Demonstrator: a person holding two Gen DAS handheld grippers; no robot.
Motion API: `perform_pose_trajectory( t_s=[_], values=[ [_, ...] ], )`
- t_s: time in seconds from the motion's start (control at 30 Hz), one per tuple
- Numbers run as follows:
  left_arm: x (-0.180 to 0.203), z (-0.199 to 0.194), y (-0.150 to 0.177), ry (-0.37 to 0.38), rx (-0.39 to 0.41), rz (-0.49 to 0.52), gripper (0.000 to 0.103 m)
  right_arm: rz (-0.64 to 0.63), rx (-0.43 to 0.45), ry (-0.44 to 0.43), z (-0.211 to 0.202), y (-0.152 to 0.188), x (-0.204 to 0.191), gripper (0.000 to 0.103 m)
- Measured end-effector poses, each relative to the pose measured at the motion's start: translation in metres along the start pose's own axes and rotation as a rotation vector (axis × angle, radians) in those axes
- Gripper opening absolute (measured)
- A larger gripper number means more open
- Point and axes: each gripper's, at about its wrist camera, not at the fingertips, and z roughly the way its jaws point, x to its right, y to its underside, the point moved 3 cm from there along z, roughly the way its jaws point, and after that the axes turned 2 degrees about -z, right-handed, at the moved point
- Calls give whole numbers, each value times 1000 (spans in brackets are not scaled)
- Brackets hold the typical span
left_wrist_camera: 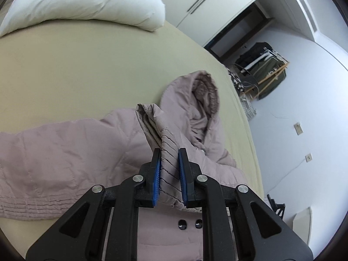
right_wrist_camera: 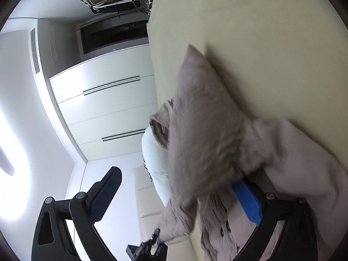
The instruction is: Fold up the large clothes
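A white pillow lies at the far left of a bed covered in a pale yellow-green sheet. Nearer, a mauve quilted jacket sprawls across the sheet, one sleeve stretched left, its hood tipped toward the bed's right edge. The left gripper is clamped on a pleated fold of the jacket beside the ribbed collar, blue pads pressing both sides, with two dark buttons showing just below. To the right, past the bed's edge, a laundry rack loaded with dark clothes stands against the white wall, with white wardrobe doors beyond. In the rolled, blurred right wrist view, the right gripper has its jaws wide apart; the hood and raised fabric hang across the gap and hide part of the right finger's blue pad. The left gripper shows low in that view, gripping the fabric.
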Motion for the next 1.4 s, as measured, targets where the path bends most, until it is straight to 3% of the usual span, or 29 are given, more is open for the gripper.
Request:
perform_pose_trajectory(
  t_s=[0.1,0.3,0.4,0.5,0.6,0.7,0.8,0.93,1.03,1.13,1.2,1.23,1.27,1.3,1.4],
  values=[
    [-23,13,5,-39,-18,-29,14,-40,70,35,-6,-20,-9,101],
    [-71,65,35,-98,-127,-101,13,-51,62,48,-15,-26,0,87],
    [-80,72,41,-95,-139,-101,13,-125,21,119,-35,-17,-15,92],
    [-81,76,40,-97,-136,-88,13,-259,36,175,-51,-13,-49,96],
    [-79,76,45,-100,-135,-71,13,-334,25,227,-40,-27,-71,97],
    [-77,71,44,-106,-140,-57,13,-426,-22,375,-7,-49,-80,96],
    [-78,70,45,-105,-146,-55,13,-475,-92,541,26,-77,-63,76],
    [-77,72,46,-123,-151,-26,13,-478,-220,641,65,-97,-33,49],
    [-78,74,47,-131,-152,-17,14,-686,-231,717,85,-93,-51,34],
    [-81,78,49,-146,-148,-10,14,-913,-208,784,100,-78,-70,26],
    [-82,81,51,-152,-152,-7,14,-981,-178,794,100,-79,-63,26],
    [-81,83,53,-145,-159,-3,14,-977,-175,822,101,-84,-52,33],
    [-80,85,54,-152,-166,6,14,-922,-171,844,99,-94,-34,37],
    [-78,86,54,-165,-164,18,14,-868,-168,807,94,-100,-30,37],
    [-76,86,54,-167,-166,24,14,-845,-136,843,76,-98,-51,45]
  ],
)
